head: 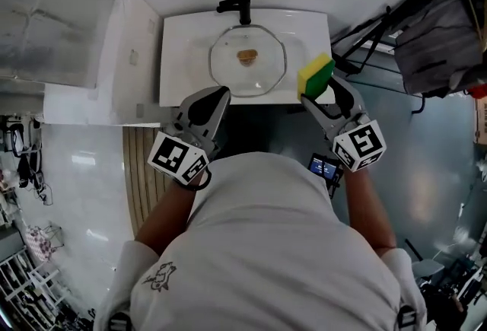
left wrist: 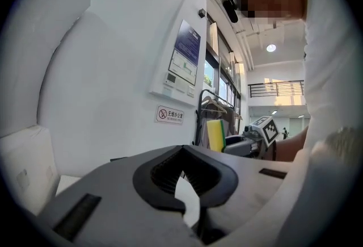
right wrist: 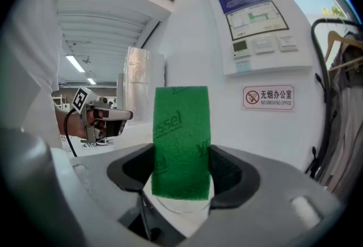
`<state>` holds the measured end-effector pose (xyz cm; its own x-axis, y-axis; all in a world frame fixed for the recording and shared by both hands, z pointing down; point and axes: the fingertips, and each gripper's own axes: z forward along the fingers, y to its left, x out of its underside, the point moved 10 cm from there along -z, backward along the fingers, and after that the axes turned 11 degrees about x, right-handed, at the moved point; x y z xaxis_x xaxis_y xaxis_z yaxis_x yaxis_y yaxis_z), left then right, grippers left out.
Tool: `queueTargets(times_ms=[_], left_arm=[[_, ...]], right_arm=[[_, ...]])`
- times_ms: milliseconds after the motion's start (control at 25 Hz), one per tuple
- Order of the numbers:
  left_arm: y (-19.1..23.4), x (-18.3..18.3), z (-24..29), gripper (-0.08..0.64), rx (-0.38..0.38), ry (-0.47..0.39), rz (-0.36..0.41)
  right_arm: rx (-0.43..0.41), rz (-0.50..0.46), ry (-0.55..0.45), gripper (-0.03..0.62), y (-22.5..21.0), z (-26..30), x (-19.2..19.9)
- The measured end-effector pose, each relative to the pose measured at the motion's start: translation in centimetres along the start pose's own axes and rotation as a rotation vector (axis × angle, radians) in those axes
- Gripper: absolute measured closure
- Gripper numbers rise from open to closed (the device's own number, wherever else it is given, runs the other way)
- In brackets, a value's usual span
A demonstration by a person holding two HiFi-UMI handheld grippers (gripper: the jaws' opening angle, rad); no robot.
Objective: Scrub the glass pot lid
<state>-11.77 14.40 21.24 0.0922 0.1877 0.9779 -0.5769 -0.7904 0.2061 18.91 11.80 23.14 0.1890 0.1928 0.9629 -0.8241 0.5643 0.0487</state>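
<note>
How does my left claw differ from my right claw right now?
The left claw is shut with nothing between its jaws; the right claw is shut on a yellow-and-green sponge. In the head view the left claw's tip appears at the near-left edge of the glass lid, while the right claw is off to the lid's right. Both point toward the sink.

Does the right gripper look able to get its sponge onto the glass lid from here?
Likely yes. The right gripper, jaws shut on the sponge, hovers at the near right edge of the sink; the glass lid lies uncovered inside, just beside it, nothing between.
</note>
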Motion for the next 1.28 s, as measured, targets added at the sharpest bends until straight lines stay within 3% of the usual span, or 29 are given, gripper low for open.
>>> queueTargets(times_ms=[280, 520, 960, 1280], left_arm=[[-8.4, 1.5, -1.9, 0.561, -0.065, -0.001, 0.023], [-12.9, 1.4, -4.4, 0.561, -0.093, -0.007, 0.041], [-14.7, 1.5, -10.4, 0.561, -0.077, 0.007, 0.023], [-14.3, 1.1, -17.7, 0.561, -0.047, -0.002, 0.022]], right_arm=[[-0.049, -0.027, -0.059, 0.298, 1.0, -7.0, 0.4], [-0.071, -0.009, -0.1, 0.298, 2.7, -11.0, 0.3], [-0.081, 0.031, -0.075, 0.299, 9.4, -14.2, 0.6], [-0.056, 0.018, -0.048, 0.299, 16.7, -16.0, 0.6]])
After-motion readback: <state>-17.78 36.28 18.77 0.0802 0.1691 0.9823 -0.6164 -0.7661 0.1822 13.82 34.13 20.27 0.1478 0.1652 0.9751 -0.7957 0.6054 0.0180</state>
